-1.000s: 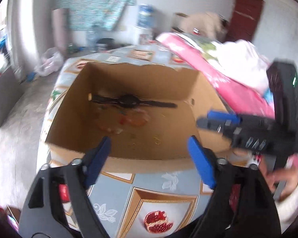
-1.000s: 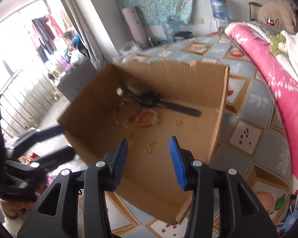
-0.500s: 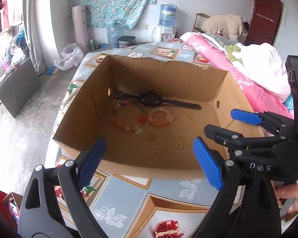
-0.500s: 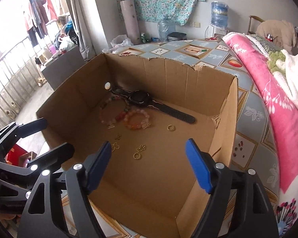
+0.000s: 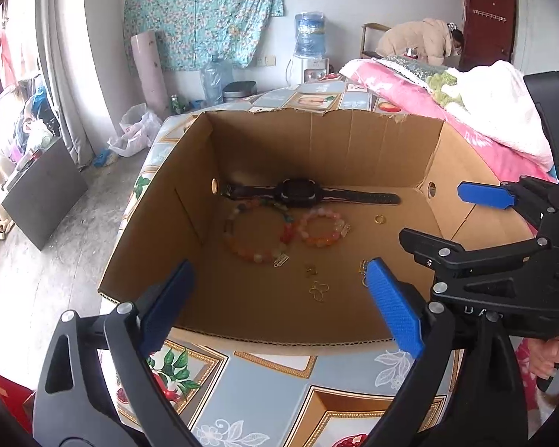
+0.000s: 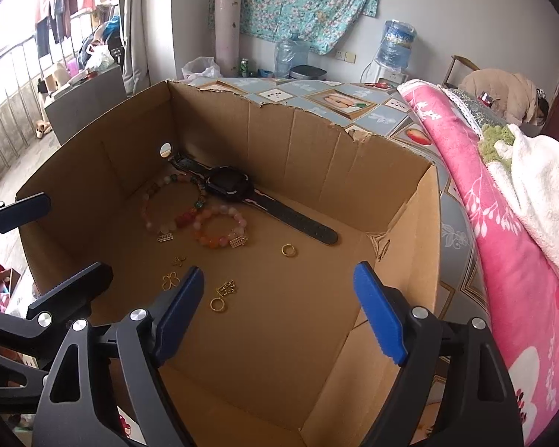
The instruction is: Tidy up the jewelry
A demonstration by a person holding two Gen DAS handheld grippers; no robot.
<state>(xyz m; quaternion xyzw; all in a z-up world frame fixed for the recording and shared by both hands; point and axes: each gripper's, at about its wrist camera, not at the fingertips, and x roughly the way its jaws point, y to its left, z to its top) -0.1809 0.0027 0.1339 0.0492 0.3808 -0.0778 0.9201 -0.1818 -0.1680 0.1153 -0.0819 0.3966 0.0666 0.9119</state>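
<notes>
Daylight from a barred window is filling a bedroom where a cardboard box (image 5: 160, 201) is sitting on a worktop (image 5: 264, 398) covered in a fruit-print cloth, with a pink blanket (image 6: 503, 246) lying off to the right of both claws. Just short of the box's near wall, the left claw (image 5: 279, 305) is hovering with its blue pads (image 5: 395, 309) spread wide and nothing between them, its jaws having just been opening further. Beside it, the right claw (image 6: 279, 313) is reaching over the box's near corner, its jaws also having just been opening, gaping wide and gripping nothing.

Ahead of both claws, on the box floor, a black wristwatch (image 6: 238, 190) is lying flat along the far wall. Two beaded bracelets (image 5: 257, 234) are resting just in front of it, touching each other, the larger one to the left. A gold ring (image 6: 287, 249) is lying alone near the watch strap's end. Closer to the right claw, a second gold ring (image 6: 218, 304) and small gold charms (image 6: 171, 279) are sitting scattered just beyond its left pad. At the far end of the room, a person in a tan coat (image 5: 421, 41) is bending over.
</notes>
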